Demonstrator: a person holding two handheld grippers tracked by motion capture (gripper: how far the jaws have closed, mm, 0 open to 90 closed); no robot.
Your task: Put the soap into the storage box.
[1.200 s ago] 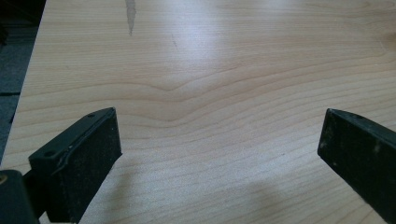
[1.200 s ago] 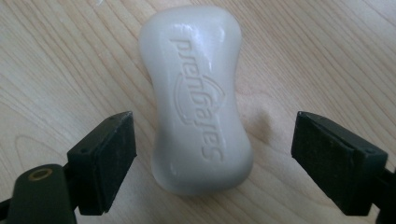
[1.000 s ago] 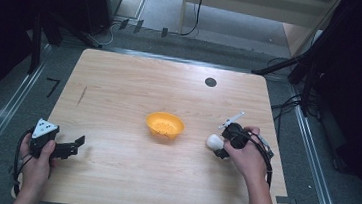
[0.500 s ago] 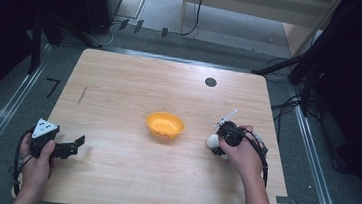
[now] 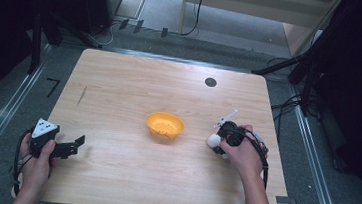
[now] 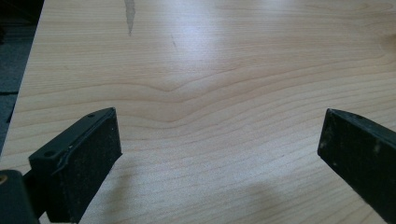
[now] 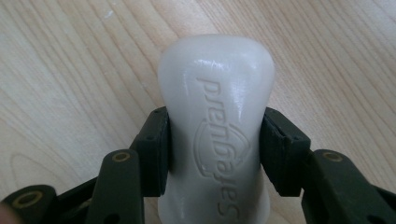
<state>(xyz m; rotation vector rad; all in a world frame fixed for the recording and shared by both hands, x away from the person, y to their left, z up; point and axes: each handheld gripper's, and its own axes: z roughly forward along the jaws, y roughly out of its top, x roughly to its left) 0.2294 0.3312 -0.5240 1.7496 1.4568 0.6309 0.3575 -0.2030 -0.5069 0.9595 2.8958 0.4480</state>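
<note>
I am holding my right gripper (image 7: pixel 215 154) at the right side of the table (image 5: pixel 120 86), and its two black jaws are pressing against opposite sides of a white plastic bottle (image 7: pixel 215 135). The bottle is carrying embossed lettering, which is reading upside down in the right gripper view. From the high view, the white plastic bottle (image 5: pixel 214 142) is sitting low over the wood under my right hand (image 5: pixel 239 150), to the right of the orange bowl (image 5: pixel 165 125) and apart from it. Whether the bottle is touching the table, I cannot tell. The bowl is standing near the table's middle. I am keeping no object in my left gripper (image 6: pixel 219 140); its jaws are standing wide apart over bare wood, at the table's front left corner.
</note>
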